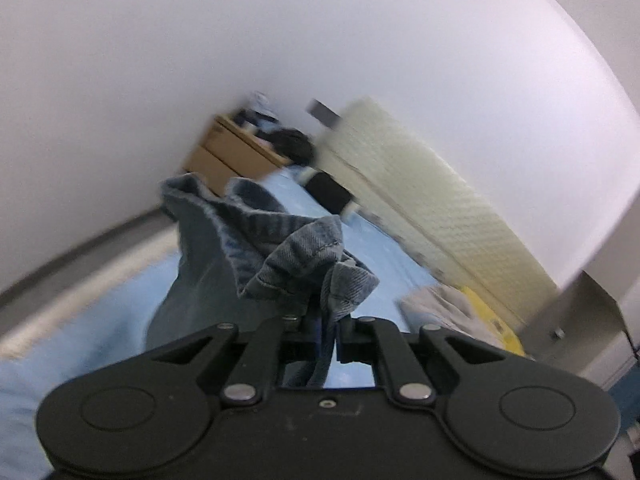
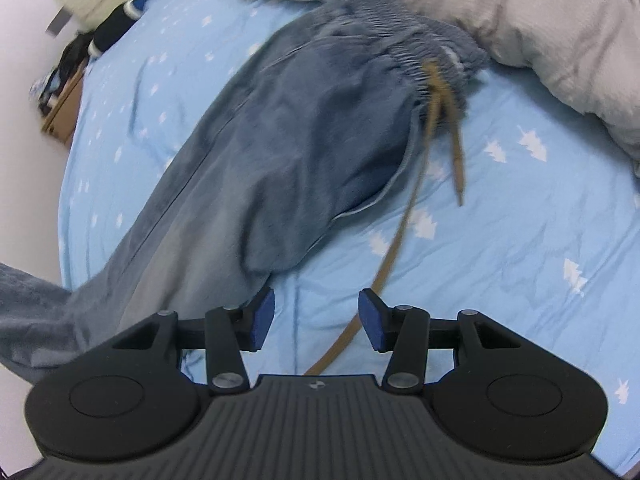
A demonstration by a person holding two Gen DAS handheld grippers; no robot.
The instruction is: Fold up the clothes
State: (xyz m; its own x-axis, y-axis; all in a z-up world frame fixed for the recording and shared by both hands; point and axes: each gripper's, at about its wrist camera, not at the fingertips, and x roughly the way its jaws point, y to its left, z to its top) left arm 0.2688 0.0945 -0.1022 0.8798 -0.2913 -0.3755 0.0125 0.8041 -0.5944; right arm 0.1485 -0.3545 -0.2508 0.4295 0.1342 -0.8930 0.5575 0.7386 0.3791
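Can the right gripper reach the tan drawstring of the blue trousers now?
Probably yes: the right gripper is open and the tan drawstring of the blue trousers runs uncovered between its fingers.

The left gripper [image 1: 320, 320] has its jaws clamped on denim fabric [image 1: 304, 256]; the right gripper [image 2: 316, 320] has its jaws spread wide, gripping nothing.

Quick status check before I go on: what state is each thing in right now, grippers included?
left gripper: shut on the jeans hem, lifted.
right gripper: open, holding nothing.
jeans: unfolded, stretched across the bed sheet.
drawstring: loose, trailing over the sheet.
grey duvet: bunched beside the waistband.
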